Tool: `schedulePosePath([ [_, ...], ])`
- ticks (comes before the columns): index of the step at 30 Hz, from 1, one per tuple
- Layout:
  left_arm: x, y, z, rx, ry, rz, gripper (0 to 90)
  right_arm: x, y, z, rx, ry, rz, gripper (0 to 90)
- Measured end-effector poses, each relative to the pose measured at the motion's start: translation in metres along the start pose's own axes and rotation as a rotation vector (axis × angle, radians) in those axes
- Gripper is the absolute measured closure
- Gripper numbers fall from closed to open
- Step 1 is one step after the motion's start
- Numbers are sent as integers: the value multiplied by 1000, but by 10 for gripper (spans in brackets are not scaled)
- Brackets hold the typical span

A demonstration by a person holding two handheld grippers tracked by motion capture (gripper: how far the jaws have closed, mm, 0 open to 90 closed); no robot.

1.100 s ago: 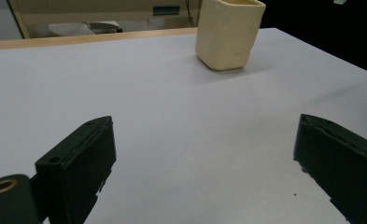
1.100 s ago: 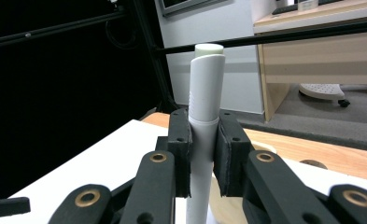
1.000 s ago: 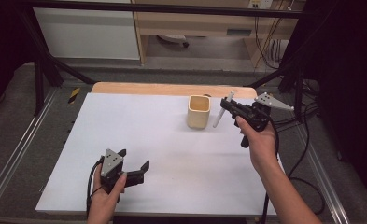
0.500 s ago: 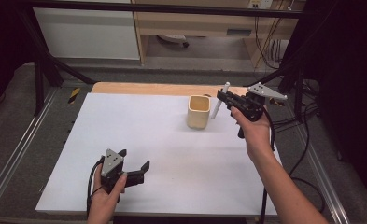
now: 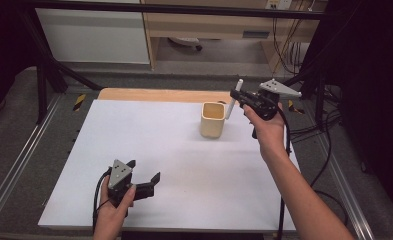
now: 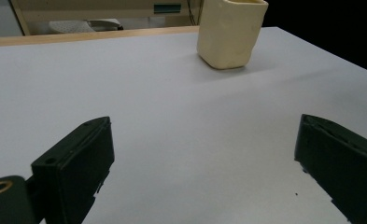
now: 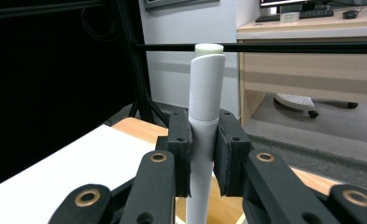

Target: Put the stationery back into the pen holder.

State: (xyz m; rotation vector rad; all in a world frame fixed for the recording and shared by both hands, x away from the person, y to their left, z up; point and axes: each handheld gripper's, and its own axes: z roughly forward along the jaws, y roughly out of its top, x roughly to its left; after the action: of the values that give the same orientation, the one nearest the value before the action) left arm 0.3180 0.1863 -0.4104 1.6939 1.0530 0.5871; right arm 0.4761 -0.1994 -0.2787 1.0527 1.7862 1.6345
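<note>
Right gripper point(image 5: 235, 98) is up off the desk point(image 5: 184, 150) at the far right, beside the cup point(image 5: 213, 120), and my right hand point(image 5: 266, 127) has it by the handle. Its jaws are clamped on a white marker point(image 5: 234, 98). From the right gripper view the marker point(image 7: 203, 130) stands upright between the two pads, cap end up, gripped around the barrel just under the cap, and its lower end drops out of frame below the gripper point(image 7: 203, 154). From the high view the marker tilts slightly, its top leaning away from the cup and its lower end just beside the cup's right rim; I can't tell whether the tip is over the opening or just outside it. The cup is pale yellow, upright, open end up, sitting on the white desk surface toward the far edge, right of centre. Left gripper point(image 5: 144, 176) rests low near the front left of the desk in my left hand point(image 5: 115, 210), grey plate on top, jaws spread wide with nothing between them. The left gripper view confirms it: both black jaws apart, bare white desk point(image 6: 162, 116) in the gap, and the cup point(image 6: 230, 32) well ahead of them, up and right of centre. The two grippers are well apart. The wooden strip of the desk's far edge point(image 5: 154, 95) shows behind the white sheet.
</note>
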Motion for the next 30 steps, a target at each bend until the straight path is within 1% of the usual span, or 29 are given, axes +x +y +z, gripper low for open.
schedulePosePath([
  [6,0,0,0,1,1,1,51,0,4,9,-7,-11,-17,781],
  [11,1,0,-1,1,3,-2,51,2,8,16,11,-28,-27,781],
  [13,1,0,-1,1,2,-3,51,3,9,19,17,-30,-40,781],
  [16,1,0,-1,1,1,-2,51,5,10,22,17,-32,-46,781],
  [22,1,0,0,1,0,-3,51,8,13,28,23,-37,-73,781],
  [30,1,0,0,-1,1,-7,51,12,14,38,26,-37,-90,781],
])
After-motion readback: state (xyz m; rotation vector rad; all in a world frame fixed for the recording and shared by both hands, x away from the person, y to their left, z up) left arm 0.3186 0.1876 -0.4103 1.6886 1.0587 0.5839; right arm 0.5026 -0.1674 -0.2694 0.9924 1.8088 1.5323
